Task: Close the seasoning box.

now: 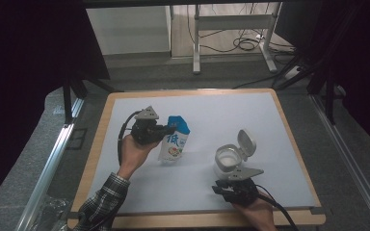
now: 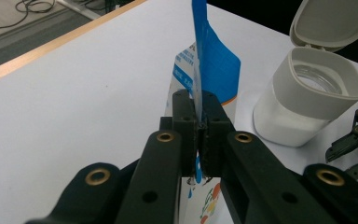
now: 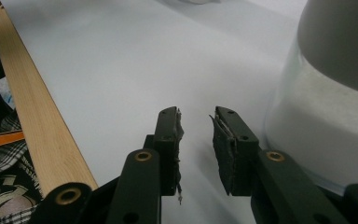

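Observation:
A blue and white pouch (image 1: 175, 139) stands upright left of the mat's middle. My left gripper (image 1: 167, 130) is shut on its upper side edge; in the left gripper view the thin blue flap of the pouch (image 2: 214, 65) is pinched between the two jaws of that gripper (image 2: 198, 121). A white jar (image 1: 228, 161) with its flip lid (image 1: 246, 143) tilted back stands to the right, and the jar (image 2: 307, 98) holds white powder. My right gripper (image 1: 227, 188) lies just in front of the jar, jaws a narrow gap apart, nothing between them (image 3: 196, 123); the jar (image 3: 326, 116) is beside it.
The white mat (image 1: 212, 115) lies on a wood-edged table (image 1: 99, 144). A metal rail (image 1: 53, 159) runs along the left, another at the right. Beyond the table stand a desk frame (image 1: 231, 29) and floor cables.

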`<state>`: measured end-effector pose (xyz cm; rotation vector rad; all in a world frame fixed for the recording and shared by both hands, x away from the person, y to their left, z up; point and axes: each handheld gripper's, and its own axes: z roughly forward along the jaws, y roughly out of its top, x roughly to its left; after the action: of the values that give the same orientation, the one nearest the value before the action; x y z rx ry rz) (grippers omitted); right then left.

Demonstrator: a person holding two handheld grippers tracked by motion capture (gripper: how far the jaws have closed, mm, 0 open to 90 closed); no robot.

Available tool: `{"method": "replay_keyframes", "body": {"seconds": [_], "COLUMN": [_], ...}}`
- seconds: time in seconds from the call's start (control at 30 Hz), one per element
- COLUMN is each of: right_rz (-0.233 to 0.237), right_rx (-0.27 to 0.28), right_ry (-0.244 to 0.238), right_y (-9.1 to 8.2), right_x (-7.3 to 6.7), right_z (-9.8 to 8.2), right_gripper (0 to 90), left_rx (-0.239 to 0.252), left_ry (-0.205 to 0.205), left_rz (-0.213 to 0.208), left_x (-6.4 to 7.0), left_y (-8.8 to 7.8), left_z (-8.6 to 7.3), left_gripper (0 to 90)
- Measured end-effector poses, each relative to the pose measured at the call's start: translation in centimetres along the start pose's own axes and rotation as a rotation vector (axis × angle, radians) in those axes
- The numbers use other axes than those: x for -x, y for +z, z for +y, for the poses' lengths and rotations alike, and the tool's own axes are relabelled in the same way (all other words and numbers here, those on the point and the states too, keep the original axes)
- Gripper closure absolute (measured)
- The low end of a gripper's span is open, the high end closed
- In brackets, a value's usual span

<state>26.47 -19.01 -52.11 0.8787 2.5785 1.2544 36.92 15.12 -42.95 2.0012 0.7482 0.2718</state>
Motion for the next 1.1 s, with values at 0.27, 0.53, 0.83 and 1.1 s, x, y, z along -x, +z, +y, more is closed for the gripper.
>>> {"method": "replay_keyframes", "body": {"seconds": [0.27, 0.53, 0.83, 1.1], "right_rz": [0.002, -0.006, -0.009, -0.014], "right_rx": [-0.004, -0.006, -0.016, -0.016], "right_ry": [0.006, 0.000, 0.002, -0.001], "right_y": [-0.1, -0.1, -0.1, -0.2], "right_x": [0.1, 0.1, 0.1, 0.2], "right_z": [-0.1, -0.1, -0.2, -0.3], "right_gripper": [71.2, 70.0, 68.1, 66.5], "left_rx": [0.006, 0.023, 0.029, 0.037], "left_ry": [-0.004, -0.023, -0.037, -0.032], "left_rz": [0.001, 0.009, 0.023, 0.029], "left_x": [-0.1, -0.2, -0.3, 0.0], "left_y": [-0.9, -1.7, -2.3, -2.5], "left_z": [-0.9, -2.0, -3.3, -4.3], "left_gripper": [86.5, 84.1, 79.8, 73.9]}}
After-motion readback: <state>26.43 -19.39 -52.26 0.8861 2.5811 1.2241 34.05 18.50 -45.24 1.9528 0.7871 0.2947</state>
